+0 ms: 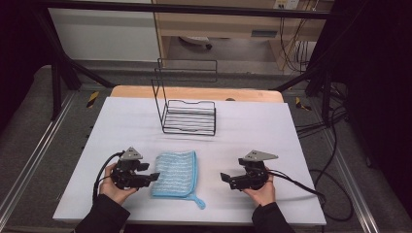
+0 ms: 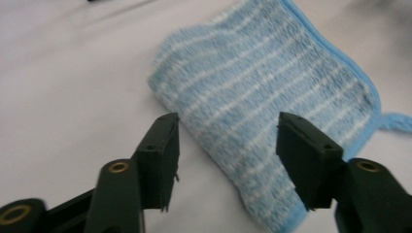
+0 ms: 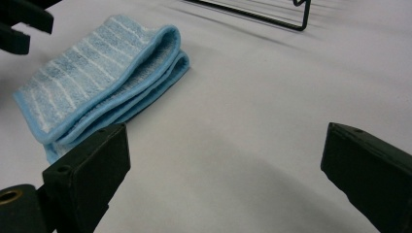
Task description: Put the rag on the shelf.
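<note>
Cloth [image 1: 175,174] is sitting folded on the bench [image 1: 252,131], blue with white stripes, down near my edge and between my two hands, closer to the left one. From the right gripper view you can see the layers stacked with the blue trim lined up, so I'd call the fold itself pretty much done. There's a little hanging loop poking out at the corner nearest me.

Left gripper [image 1: 151,176] is right at the cloth's left edge, jaws apart with nothing pinched. In the left gripper view they straddle the near corner of the cloth, but the pads aren't pressing on it, so it's just lying there on its own weight. My guess is that's a release after laying the fold flat, since the hand sits low and level with the bench.

Right gripper [image 1: 226,178] is parked well off to the right of the cloth, jaws wide and empty, just bare bench between them. Makes sense to keep it clear so it doesn't drag the fold open.

The wire rack [image 1: 188,116] stands farther back, middle of the bench, well apart from the cloth. It's empty. If the cloth is headed there, I'd want a grip across all layers so it doesn't flop open on the way
</note>
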